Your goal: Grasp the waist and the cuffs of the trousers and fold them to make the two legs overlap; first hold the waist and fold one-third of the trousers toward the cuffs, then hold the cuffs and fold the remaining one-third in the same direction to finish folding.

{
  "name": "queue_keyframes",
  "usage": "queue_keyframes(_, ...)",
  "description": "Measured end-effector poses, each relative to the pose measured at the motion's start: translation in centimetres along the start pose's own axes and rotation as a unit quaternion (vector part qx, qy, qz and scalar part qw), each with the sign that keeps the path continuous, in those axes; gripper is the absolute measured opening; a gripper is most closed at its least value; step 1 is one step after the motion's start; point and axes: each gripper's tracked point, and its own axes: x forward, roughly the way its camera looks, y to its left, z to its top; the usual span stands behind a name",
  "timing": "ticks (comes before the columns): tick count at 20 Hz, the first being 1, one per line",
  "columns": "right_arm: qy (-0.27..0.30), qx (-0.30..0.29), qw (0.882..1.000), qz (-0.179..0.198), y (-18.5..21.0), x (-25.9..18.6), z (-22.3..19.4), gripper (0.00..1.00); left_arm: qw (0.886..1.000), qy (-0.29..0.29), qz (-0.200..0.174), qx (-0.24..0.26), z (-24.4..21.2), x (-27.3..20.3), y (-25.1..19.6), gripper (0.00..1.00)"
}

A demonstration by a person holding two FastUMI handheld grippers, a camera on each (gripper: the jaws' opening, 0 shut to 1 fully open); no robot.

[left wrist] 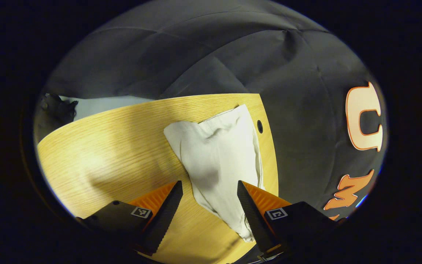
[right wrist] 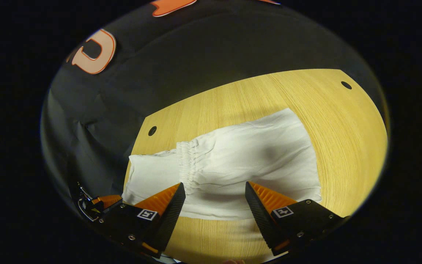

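Broadly, the wooden table (right wrist: 343,146) lies under both claws, with the white trousers (right wrist: 240,165) spread flat on it. Ahead of the right gripper (right wrist: 214,198), jaws wide and holding nothing, the trousers run crosswise, their long axis left to right; the gathered elastic waist (right wrist: 184,161) sits just ahead of its left finger, lying over another layer of cloth. The left gripper (left wrist: 210,198), also wide and empty, sees the trousers lengthwise, stretching away between its fingers toward the table's far edge, beside a small hole (left wrist: 259,126).
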Motion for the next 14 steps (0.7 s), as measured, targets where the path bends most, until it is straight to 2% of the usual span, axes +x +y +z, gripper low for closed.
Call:
queue_keyframes(3,-0.001,0.003,1.0,0.002,-0.8,-0.3,0.4,0.98,1.0,0.001,0.003,-0.015,-0.1,1.1,0.1,0.98)
queue_keyframes(10,-0.01,0.041,0.999,0.025,-0.8,-1.6,1.8,0.98,0.998,-0.004,-0.034,-0.052,0.9,3.5,-1.9,1.0)
queue_keyframes(11,-0.011,0.041,0.999,0.023,-1.1,-1.7,1.9,0.98,0.998,-0.005,-0.028,-0.054,1.1,3.9,-1.9,0.98)
queue_keyframes(13,-0.014,0.041,0.999,0.016,-1.7,-1.8,2.0,0.98,0.999,0.005,-0.009,-0.04,1.0,4.8,-1.5,0.86)
queue_keyframes(14,-0.015,0.042,0.999,0.012,-2.1,-2.0,2.1,0.98,0.999,0.008,0.005,-0.03,1.0,5.6,-1.2,0.69)
